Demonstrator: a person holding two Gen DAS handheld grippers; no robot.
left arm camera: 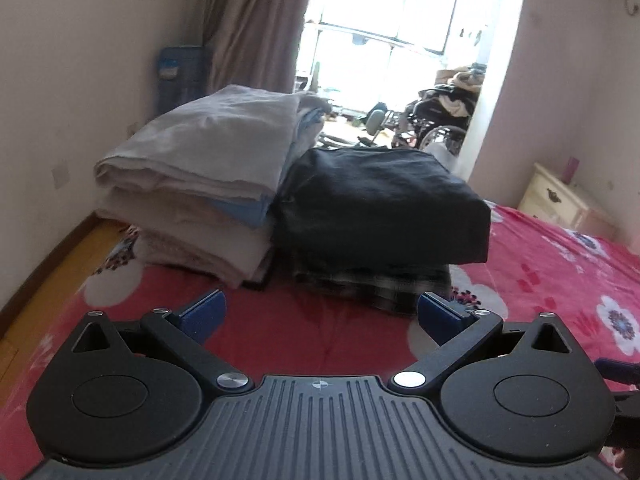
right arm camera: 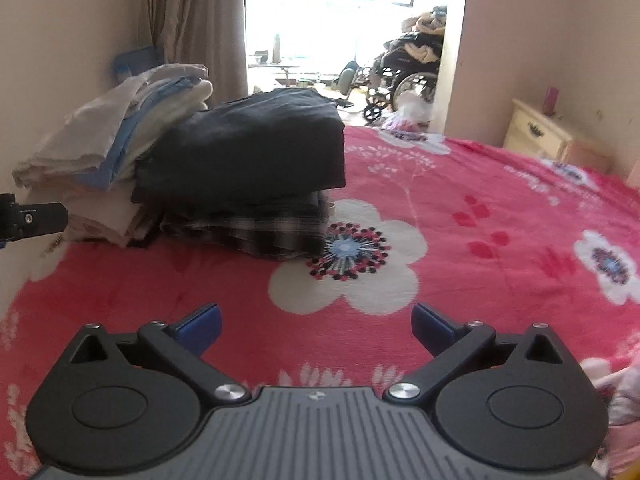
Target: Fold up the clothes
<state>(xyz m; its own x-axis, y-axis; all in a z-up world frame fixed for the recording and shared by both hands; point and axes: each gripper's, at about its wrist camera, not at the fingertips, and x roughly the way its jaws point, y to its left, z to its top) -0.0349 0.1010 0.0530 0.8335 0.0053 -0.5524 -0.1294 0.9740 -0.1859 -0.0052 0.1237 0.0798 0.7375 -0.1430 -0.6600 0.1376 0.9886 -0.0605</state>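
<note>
Two piles of folded clothes stand on the red flowered bedspread [left arm camera: 540,264]. The left pile [left arm camera: 200,184] is pale grey, white and light blue. The right pile has a dark folded garment [left arm camera: 380,200] on top of a black-and-white checked one [left arm camera: 376,284]. My left gripper [left arm camera: 320,316] hangs open in front of the piles, with nothing between its blue pads. My right gripper [right arm camera: 316,326] is open over the bare bedspread [right arm camera: 480,208], to the right of the dark garment [right arm camera: 256,152] and the pale pile [right arm camera: 108,148]. A part of the left tool [right arm camera: 32,220] shows at that view's left edge.
A wall [left arm camera: 60,80] runs close behind the piles, with a strip of wooden floor [left arm camera: 52,276] below it. A cream nightstand [right arm camera: 548,136] stands at the bed's far right. A curtain [left arm camera: 252,24], a bright window and a wheelchair [right arm camera: 404,80] lie beyond the bed. A pale cloth [right arm camera: 624,392] lies at the right edge.
</note>
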